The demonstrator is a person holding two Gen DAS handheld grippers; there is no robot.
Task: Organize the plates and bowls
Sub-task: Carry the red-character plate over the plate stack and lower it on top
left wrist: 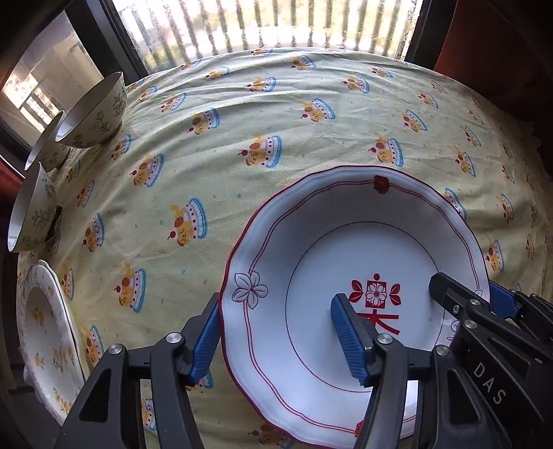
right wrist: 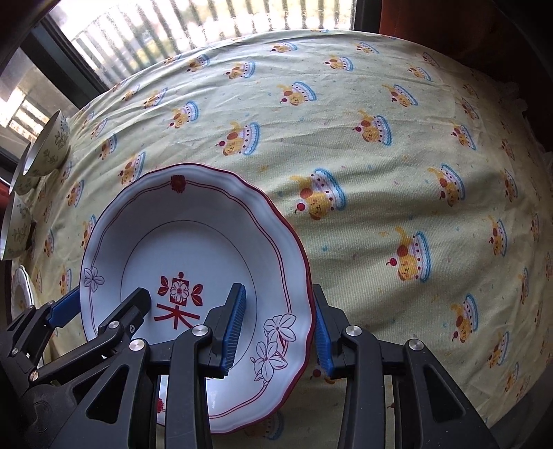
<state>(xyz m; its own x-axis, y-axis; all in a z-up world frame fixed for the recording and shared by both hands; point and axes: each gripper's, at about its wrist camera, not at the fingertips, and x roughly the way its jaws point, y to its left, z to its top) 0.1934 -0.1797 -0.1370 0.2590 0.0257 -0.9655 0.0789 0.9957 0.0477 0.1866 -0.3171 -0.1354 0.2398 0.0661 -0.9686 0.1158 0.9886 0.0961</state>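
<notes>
- Currently, both grippers straddle opposite rims of one red-trimmed plate, which sits near the front of a counter draped in a pale yellow cloth printed with cartoon cakes.
- Left gripper: one blue finger lies outside the plate's left rim and the other stands over the plate's well; the fingers look parted, with a gap visible at the rim, so the plate seems released on this side.
- Right gripper: its fingers bracket the plate's right rim, one over the well and one outside; whether the pads actually press the rim I cannot tell.
- The plate has a scalloped edge, flower outlines and a red emblem at its centre; a second white edge shows beneath its near side in the right view, so it may rest on another plate.
- Progress, as a judgement: three floral bowls stand separately along the far left edge, not nested; a flowered plate lies apart at the left front; so the gathering of plates looks partly done, and the bowls remain to be stacked.
- Room: a barred window glows behind the counter; dark frames flank it; something reddish-brown sits at the right.
</notes>
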